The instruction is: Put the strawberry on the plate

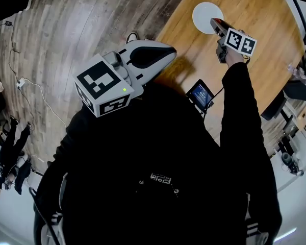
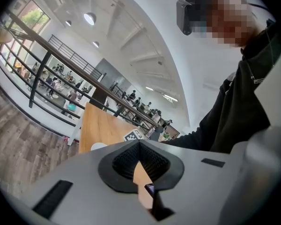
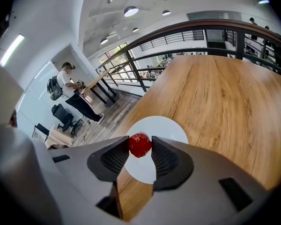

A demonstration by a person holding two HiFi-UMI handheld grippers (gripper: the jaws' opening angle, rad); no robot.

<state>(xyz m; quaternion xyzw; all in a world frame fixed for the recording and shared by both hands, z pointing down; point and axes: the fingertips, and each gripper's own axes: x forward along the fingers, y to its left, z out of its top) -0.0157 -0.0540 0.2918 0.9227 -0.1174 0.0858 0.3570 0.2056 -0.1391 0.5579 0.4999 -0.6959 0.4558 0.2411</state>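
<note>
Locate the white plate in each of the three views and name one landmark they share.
Head view: white plate at top, right of centre, beside the tip of the right hand-held gripper.
Left gripper view: a sliver of it, lower left of centre, at the near end of the wooden table.
Right gripper view: at centre, behind the jaws that hold the strawberry.
Shared landmark: the wooden table under it.

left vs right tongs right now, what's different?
Grip: the left tongs are shut, tips meeting on nothing; the right tongs are clamped on the strawberry.
Place: the right tongs hang over the white plate; the left tongs sit back near the table edge, away from the plate.
Aim: the right tongs tilt down at the table; the left tongs look nearly level.
Shared: grey bodies, black ribbed pads.
</note>
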